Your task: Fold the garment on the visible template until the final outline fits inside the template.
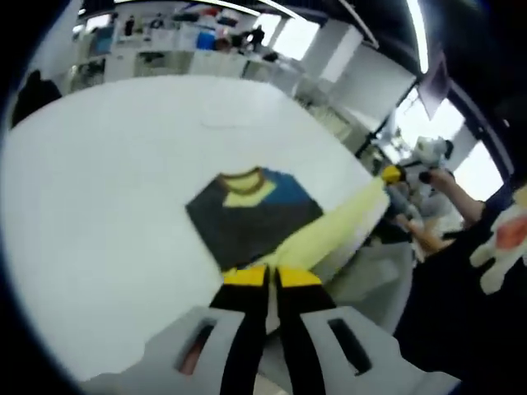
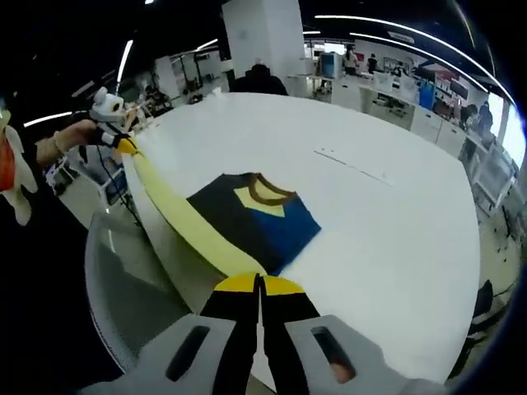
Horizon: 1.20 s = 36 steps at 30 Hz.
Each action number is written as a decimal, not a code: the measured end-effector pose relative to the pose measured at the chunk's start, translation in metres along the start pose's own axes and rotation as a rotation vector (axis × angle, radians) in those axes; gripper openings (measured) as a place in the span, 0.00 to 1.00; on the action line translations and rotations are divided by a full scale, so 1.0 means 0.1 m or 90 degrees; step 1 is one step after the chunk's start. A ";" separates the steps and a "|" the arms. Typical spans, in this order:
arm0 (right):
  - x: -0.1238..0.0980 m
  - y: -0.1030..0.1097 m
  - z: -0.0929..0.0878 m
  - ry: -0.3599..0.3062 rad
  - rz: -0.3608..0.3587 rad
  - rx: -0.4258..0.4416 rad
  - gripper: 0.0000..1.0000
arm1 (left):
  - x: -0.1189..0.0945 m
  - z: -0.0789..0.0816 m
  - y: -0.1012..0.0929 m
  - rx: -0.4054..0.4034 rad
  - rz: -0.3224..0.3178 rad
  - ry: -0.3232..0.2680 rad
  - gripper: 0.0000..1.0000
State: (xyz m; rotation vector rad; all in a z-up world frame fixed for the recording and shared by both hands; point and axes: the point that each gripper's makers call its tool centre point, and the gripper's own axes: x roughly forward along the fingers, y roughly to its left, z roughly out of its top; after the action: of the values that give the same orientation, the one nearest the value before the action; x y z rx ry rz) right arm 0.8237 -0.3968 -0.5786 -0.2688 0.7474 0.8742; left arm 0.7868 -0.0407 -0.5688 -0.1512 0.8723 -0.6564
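Note:
The garment (image 1: 251, 210) lies on the white table (image 1: 99, 189), near its edge. It is dark with a blue patch, a yellow chest panel and a brown collar. A long yellow part (image 1: 329, 226) of it is stretched off the table edge between both grippers. My left gripper (image 1: 270, 276) is shut on one end. The right gripper (image 1: 394, 174) pinches the other end, held by a hand. In the right gripper view the garment (image 2: 255, 218) lies ahead, my right gripper (image 2: 259, 285) is shut on the yellow strip (image 2: 177, 210), and the left gripper (image 2: 123, 145) holds its far end.
A faint thin mark (image 2: 350, 164) crosses the table beyond the garment. A person's arm (image 1: 457, 202) and a white and orange plush toy (image 1: 502, 243) are off the table edge. Desks and shelves (image 1: 173, 37) stand beyond the table.

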 end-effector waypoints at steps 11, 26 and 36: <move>0.27 -0.39 0.15 0.000 -0.010 -0.015 0.01 | 0.32 0.37 0.30 0.001 0.014 -0.018 0.00; 0.72 -0.75 0.26 0.023 0.001 -0.022 0.01 | 0.72 0.48 0.79 -0.012 0.034 0.011 0.00; 1.05 -0.91 0.28 0.047 0.009 -0.029 0.01 | 0.98 0.37 1.03 -0.048 0.042 0.030 0.00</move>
State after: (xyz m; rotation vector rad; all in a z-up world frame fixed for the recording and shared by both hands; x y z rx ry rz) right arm 0.9513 -0.3772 -0.6383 -0.3387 0.7997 0.8993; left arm 0.9088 -0.0213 -0.6487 -0.1745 0.9439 -0.5676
